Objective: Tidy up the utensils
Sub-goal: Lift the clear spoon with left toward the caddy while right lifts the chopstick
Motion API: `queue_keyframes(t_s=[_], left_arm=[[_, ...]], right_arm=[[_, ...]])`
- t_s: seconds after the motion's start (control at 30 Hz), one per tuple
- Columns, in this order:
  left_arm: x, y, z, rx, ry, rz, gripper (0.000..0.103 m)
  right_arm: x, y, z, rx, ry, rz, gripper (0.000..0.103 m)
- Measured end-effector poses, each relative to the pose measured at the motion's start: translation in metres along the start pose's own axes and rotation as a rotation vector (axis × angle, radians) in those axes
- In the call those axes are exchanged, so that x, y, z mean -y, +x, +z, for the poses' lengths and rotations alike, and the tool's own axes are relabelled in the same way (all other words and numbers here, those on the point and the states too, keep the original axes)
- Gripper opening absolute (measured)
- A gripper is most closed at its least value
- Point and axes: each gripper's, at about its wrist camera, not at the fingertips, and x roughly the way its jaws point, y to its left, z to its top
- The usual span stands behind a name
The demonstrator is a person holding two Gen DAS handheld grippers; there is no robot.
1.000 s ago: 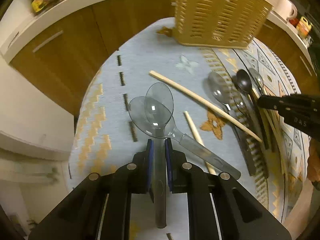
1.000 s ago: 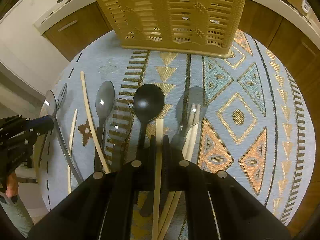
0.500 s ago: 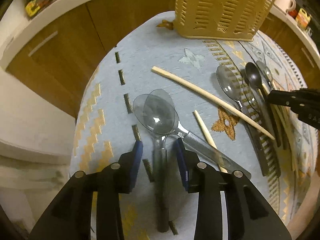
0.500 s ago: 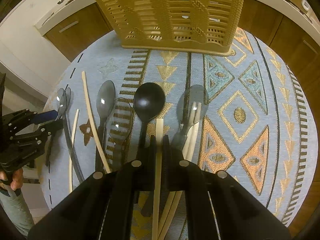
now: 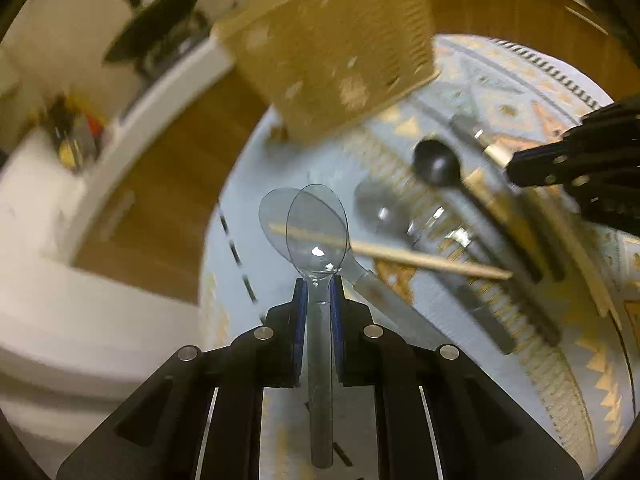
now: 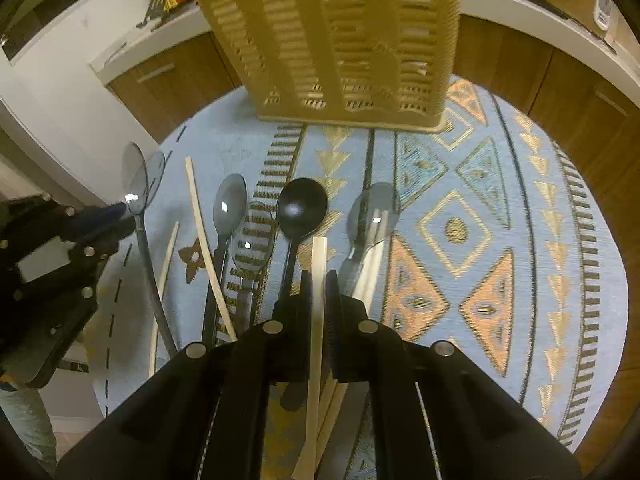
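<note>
Now, per the two wrist views:
Clear spoon (image 5: 318, 232): held by its handle in the left tool (image 5: 319, 292); bowl out ahead of the pads, long axis in line w/ the fingers; seen lifted off the cloth.
Left tool state: jaws have just been closing, now nipped onto that handle; nothing else gripped.
2nd clear spoon (image 5: 276, 216): lies just behind/under the held one, on the cloth.
Chopstick (image 6: 318, 300): pinched in the right tool (image 6: 319, 280), jaws nearly fully closed on it; stick runs along the fingers, tip fwd.
Basket (image 6: 340, 40): slotted tan holder, stands at the far side of the worktop, straight ahead of the right tool, up and to the right of the left one.
Key relation: basket lies beyond both tips; both held pieces point roughly toward it; right hand judged nearer.
Rest on cloth: black spoon (image 6: 302, 208), grey spoon (image 6: 230, 200), loose chopsticks (image 6: 204, 240), handles toward the person.
Patterned cloth (image 6: 500, 200): covers the round worktop.
</note>
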Motion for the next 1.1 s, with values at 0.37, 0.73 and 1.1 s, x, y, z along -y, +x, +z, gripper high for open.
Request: queue_keyframes(t_s=[0.37, 0.73, 1.1], left_arm=[[-0.014, -0.072, 0.016, 0.241, -0.132, -0.079, 0.01], [-0.079, -0.081, 0.011, 0.521, -0.485, -0.295, 0.01], [-0.128, -0.092, 0.056, 0.771, -0.623, -0.347, 0.01]], right_arm=[[0.01, -0.057, -0.003, 0.182, -0.003, 0.024, 0.005], [-0.016, -0.12, 0.019, 0.425, -0.072, 0.021, 0.005], [-0.019, -0.173, 0.074, 0.664, -0.067, 0.037, 0.005]])
